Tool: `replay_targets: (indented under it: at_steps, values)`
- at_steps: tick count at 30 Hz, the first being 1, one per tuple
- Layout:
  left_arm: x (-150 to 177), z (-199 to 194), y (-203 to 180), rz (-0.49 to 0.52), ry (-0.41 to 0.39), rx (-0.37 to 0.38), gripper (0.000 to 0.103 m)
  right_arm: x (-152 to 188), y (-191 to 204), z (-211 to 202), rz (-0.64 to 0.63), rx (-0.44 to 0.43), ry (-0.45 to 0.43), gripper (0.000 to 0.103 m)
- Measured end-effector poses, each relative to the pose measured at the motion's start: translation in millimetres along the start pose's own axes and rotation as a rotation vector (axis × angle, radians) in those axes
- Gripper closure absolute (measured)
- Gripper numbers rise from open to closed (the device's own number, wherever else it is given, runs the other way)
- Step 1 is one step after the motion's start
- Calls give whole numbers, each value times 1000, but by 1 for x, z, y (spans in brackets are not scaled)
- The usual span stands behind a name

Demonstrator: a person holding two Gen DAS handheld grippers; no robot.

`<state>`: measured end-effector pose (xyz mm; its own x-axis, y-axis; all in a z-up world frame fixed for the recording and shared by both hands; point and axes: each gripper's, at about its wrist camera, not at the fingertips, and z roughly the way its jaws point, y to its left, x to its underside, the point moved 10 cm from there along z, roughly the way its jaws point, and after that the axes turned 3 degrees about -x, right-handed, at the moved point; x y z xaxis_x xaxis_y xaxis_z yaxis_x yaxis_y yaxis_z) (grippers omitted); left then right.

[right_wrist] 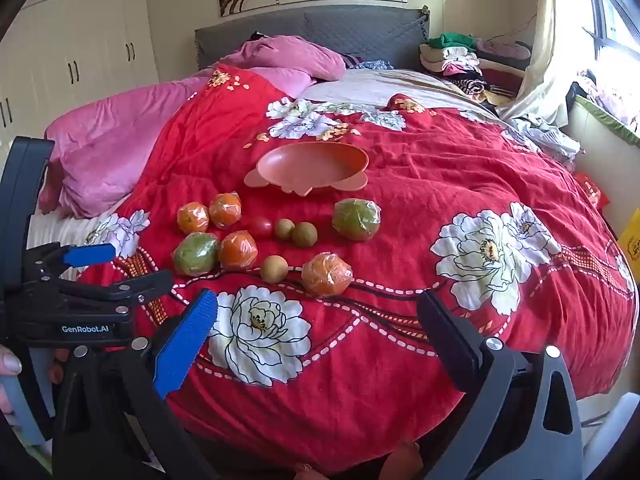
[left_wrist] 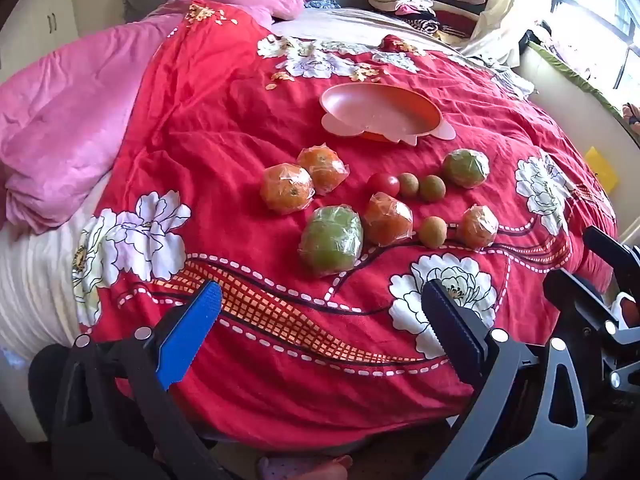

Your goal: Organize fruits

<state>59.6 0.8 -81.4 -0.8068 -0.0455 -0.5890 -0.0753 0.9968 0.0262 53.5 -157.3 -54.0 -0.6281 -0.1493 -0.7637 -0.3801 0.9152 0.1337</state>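
Fruits lie scattered on a red floral bedspread, all just near of a shallow orange dish that sits tilted on the folds. In the left wrist view, two plastic-wrapped oranges touch each other at the left of the group. Near of them a wrapped green fruit leans against another wrapped orange. A small red tomato sits in the middle, with two brown longans touching in a row to its right. A second wrapped green fruit lies alone at the far right, well apart from the first. On the near right, a third longan rests just beside a fourth wrapped orange.

The left gripper hovers above the near edge of the bed, jaws spread wide with nothing between them, well short of the fruit. The right gripper hovers beside it over a white flower print, jaws likewise wide and holding nothing.

Pink bedding is heaped at the far left, and folded clothes are stacked at the far right by the grey headboard.
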Motion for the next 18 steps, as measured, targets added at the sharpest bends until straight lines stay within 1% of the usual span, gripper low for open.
replay_targets:
  at_steps: [6,8,9,11,18]
  values:
    - [-4,1,0,-16,-6,-5,9,0,-1,-1,-3,7,7,4]
    - [-5,3,-2,-22,-4,2,9,0,-2,-1,-4,12,7,4]
    - [1,2,3,-18,-3,5,9,0,-1,1,-5,13,7,4]
    - [0,3,1,-18,-6,9,9,-1,0,-4,1,14,4,4]
    - [-1,-3,2,-20,-15,24,9,-1,-1,-3,-1,11,-1,4]
